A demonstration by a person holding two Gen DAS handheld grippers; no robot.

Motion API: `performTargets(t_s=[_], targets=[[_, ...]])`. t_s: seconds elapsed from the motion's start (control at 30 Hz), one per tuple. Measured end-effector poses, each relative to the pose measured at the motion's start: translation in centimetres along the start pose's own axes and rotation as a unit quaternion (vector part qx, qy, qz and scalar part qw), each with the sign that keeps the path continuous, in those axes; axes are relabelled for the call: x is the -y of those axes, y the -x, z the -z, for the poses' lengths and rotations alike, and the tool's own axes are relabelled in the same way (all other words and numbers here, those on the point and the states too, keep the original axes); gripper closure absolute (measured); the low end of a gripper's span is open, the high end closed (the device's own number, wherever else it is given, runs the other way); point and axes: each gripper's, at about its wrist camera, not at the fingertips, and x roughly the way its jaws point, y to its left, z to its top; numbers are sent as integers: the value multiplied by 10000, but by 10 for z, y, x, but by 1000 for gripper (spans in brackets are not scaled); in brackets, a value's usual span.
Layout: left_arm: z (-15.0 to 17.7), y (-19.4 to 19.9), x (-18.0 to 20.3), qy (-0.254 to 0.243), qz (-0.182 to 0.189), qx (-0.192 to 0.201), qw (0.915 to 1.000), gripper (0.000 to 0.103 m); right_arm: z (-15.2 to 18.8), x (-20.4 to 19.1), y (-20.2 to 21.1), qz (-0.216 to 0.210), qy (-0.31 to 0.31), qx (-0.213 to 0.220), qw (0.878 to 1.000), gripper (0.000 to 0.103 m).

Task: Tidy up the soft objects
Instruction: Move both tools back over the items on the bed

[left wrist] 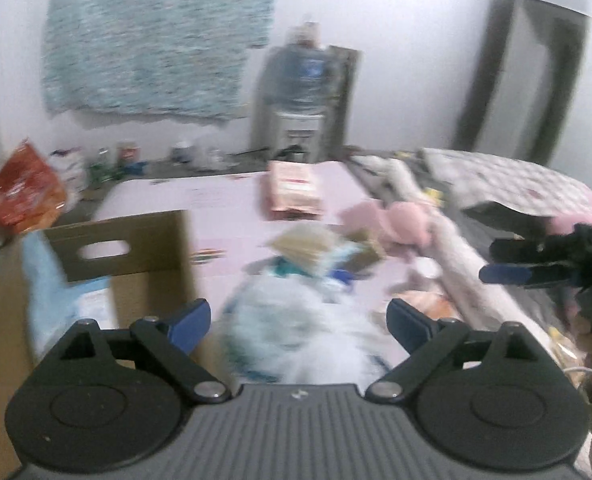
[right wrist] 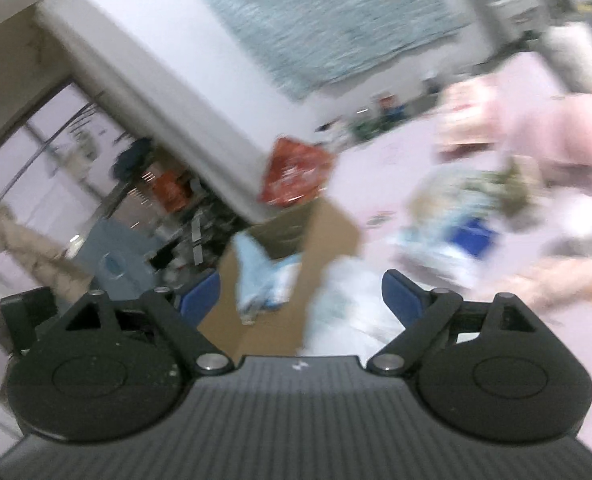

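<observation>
Blur across both wrist views; fine detail unreadable.

Surface: pale pink sheet (left wrist: 223, 200), flat, scattered with small printed patches. Looks like a bed or mattress rather than a desk; cannot tell which. Along its right side, a long pale bolster (left wrist: 456, 248) and a checked quilt (left wrist: 508, 184), rumpled.

On the sheet: pink-and-red packet (left wrist: 293, 192) towards the far edge; pink plush toy (left wrist: 392, 220) against the bolster; heap of soft white and light blue packages (left wrist: 296, 312) nearest the camera, with a tan packet (left wrist: 308, 242) on top.

Cardboard box (left wrist: 135, 248) at the sheet's left edge, flap with hand slot upright. Light blue soft pack (left wrist: 55, 288) lying in the box, partly over its near wall.

Room: white wall (left wrist: 396, 40), blue-green textured hanging (left wrist: 155, 36) fixed to it. Water dispenser (left wrist: 302, 96) with a large bottle against the wall, behind the sheet. Red bag (left wrist: 23, 192) and small bottles on a low ledge at left. Right wrist view tilted: glass door (right wrist: 39, 144) and cluttered shelving beyond a white partition.

Left tool (left wrist: 298, 322): fingers spread wide, nothing between them, above the white heap. Right tool (right wrist: 300, 294): likewise spread wide, gripping nothing, over the box edge and the heap; also visible at the right margin of the left wrist view.
</observation>
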Motion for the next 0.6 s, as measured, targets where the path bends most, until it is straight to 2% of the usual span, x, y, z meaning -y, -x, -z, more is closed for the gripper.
performTargets(t_s=[0.17, 0.37, 0.5, 0.6], targets=[[13, -38, 60, -508, 430, -29, 9978, 5, 25, 56, 42, 588, -377, 131, 9975, 15], [9, -106, 111, -1201, 259, -344, 9918, 6, 40, 110, 39, 800, -1137, 299, 9898, 16], [9, -144, 142, -1808, 282, -606, 9812, 6, 36, 134, 28, 944, -1243, 375, 9870, 22], [9, -175, 161, -2282, 247, -893, 9692, 6, 20, 139, 10, 1092, -960, 309, 9889, 23]])
